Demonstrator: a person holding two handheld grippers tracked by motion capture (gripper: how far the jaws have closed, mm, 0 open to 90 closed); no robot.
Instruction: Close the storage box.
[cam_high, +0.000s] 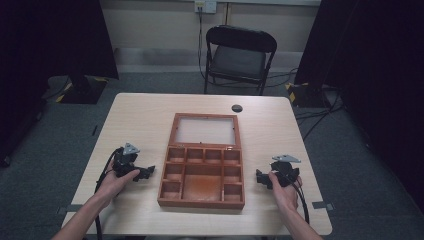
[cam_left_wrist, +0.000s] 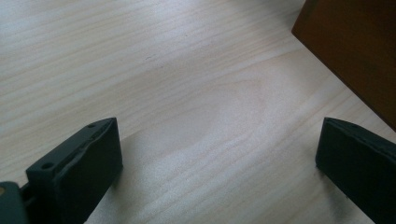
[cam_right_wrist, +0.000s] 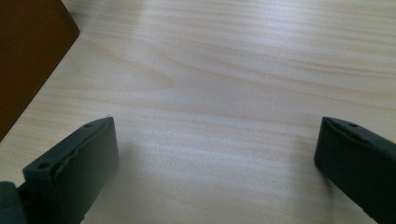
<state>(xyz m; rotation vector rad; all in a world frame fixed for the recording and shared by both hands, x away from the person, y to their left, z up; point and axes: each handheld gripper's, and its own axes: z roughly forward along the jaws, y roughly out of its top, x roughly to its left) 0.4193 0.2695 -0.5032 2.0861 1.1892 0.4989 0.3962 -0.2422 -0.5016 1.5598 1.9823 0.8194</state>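
I rest my left gripper (cam_high: 145, 173) and right gripper (cam_high: 260, 177) on the desk (cam_high: 140, 120), jaws wide and empty, flanking the open wooden compartment box (cam_high: 202, 172) at the middle, so either can reach it.

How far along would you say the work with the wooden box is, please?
Done: the box lies open, lid flat behind it, compartments bare. In hand: nothing; the left tongs and right tongs rest open on the table either side. Handling the box looks left to do.
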